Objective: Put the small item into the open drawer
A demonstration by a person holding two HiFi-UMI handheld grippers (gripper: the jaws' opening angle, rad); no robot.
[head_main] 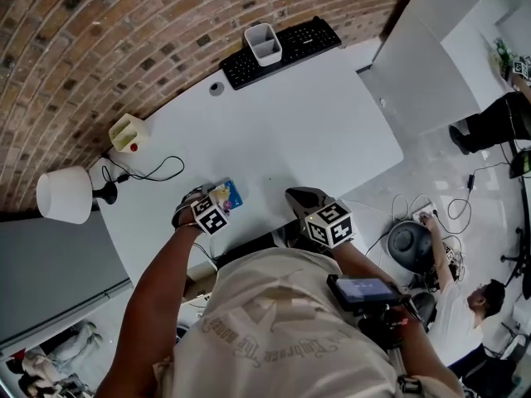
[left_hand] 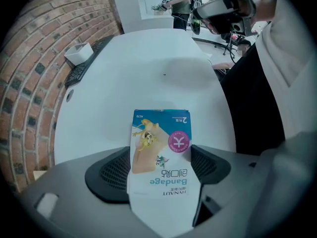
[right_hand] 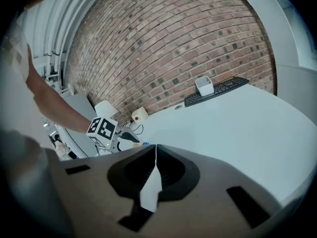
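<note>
At the far left of the head view a white lamp point(head_main: 64, 194) stands on the corner of the table point(head_main: 290, 131). Just to its right is a small beige box with a red button point(head_main: 128, 132), and a thin black cable point(head_main: 153, 172) loops across the table between them.

Further right, near the lower edge of the table, is the left gripper point(head_main: 217, 202). In the left gripper view this gripper point(left_hand: 159, 165) has its fingers point(left_hand: 106, 171) closed on either side of a flat blue and white bandage box point(left_hand: 161, 148). The box juts forward beyond the fingertips, over the table top. In the head view the bandage box point(head_main: 230, 194) shows as a blue patch just beyond the marker cube. Whether it touches the table or hangs just above it is hard to tell.

At the upper centre of the head view a black keyboard point(head_main: 282, 50) lies along the far edge of the table, against the brick wall, with a white rectangular cup point(head_main: 263, 43) standing on it.

Right of the left gripper, also at the lower edge of the table, is the right gripper point(head_main: 300, 196). In its own view the right gripper point(right_hand: 155, 155) has its fingers pressed tip to tip with nothing between them.

At the lower right of the head view another person point(head_main: 465, 305) crouches on the floor among cables.
</note>
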